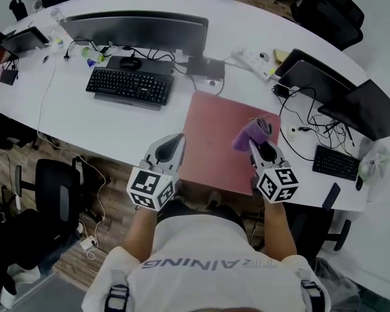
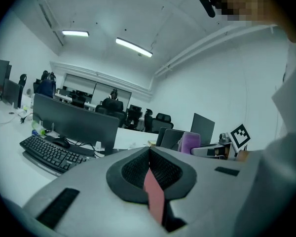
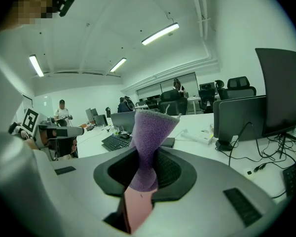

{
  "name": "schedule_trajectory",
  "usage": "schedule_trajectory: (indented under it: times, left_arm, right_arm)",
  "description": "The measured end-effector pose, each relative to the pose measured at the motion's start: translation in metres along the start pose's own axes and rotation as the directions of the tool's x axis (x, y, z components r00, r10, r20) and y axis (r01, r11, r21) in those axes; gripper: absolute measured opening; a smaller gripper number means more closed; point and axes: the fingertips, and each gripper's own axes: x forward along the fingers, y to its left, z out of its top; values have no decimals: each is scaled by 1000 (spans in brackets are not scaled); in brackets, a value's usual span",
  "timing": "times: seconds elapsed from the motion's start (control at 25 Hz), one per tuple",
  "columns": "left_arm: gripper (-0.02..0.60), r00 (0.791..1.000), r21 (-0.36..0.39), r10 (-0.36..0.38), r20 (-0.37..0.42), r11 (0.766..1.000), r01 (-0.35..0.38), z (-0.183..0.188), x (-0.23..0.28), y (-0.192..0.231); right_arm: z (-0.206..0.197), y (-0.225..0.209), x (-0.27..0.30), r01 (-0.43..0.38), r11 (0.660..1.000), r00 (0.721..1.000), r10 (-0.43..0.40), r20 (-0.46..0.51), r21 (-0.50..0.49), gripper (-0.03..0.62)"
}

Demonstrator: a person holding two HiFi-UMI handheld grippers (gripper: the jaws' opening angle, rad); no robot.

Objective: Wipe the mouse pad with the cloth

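Note:
A reddish mouse pad (image 1: 218,132) lies on the white desk (image 1: 110,119), reaching its front edge. My right gripper (image 1: 255,142) hovers at the pad's right side, shut on a purple cloth (image 1: 252,132). In the right gripper view the cloth (image 3: 148,137) sticks up out of the closed jaws, with the pad (image 3: 137,206) showing below. My left gripper (image 1: 179,137) sits at the pad's left edge, held level over the desk. Its jaws meet with nothing between them in the left gripper view (image 2: 149,149). The cloth (image 2: 190,142) also shows there, off to the right.
Behind the pad stand a black keyboard (image 1: 130,85), a mouse (image 1: 130,62), a wide monitor (image 1: 136,30) and a power strip (image 1: 253,60). Laptops (image 1: 312,77), cables and a small keyboard (image 1: 336,162) crowd the right. An office chair (image 1: 55,200) stands at lower left.

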Motion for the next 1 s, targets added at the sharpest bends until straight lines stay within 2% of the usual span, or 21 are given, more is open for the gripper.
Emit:
schedule_trajectory:
  times: [0.24, 0.44, 0.72, 0.88, 1.0]
  left_arm:
    - [31, 1000, -13, -15, -20, 1000, 15, 0, -8, 71]
    - [31, 999, -51, -4, -35, 999, 2, -12, -14, 109]
    - [31, 998, -98, 23, -66, 995, -29, -35, -21, 150]
    - [31, 996, -124, 43, -82, 991, -53, -46, -22, 166]
    - [31, 995, -133, 41, -91, 990, -53, -53, -19, 169]
  right_arm:
    - [-9, 45, 77, -21, 999, 997, 18, -74, -37, 106]
    - [-32, 74, 135, -77, 997, 983, 75, -167, -10, 106]
    - [-83, 89, 226, -125, 991, 934, 133, -332, 46, 106]
    - [-121, 75, 275, -102, 995, 898, 89, -430, -7, 106]
    - [-130, 67, 294, -88, 996, 885, 87, -458, 20, 106]
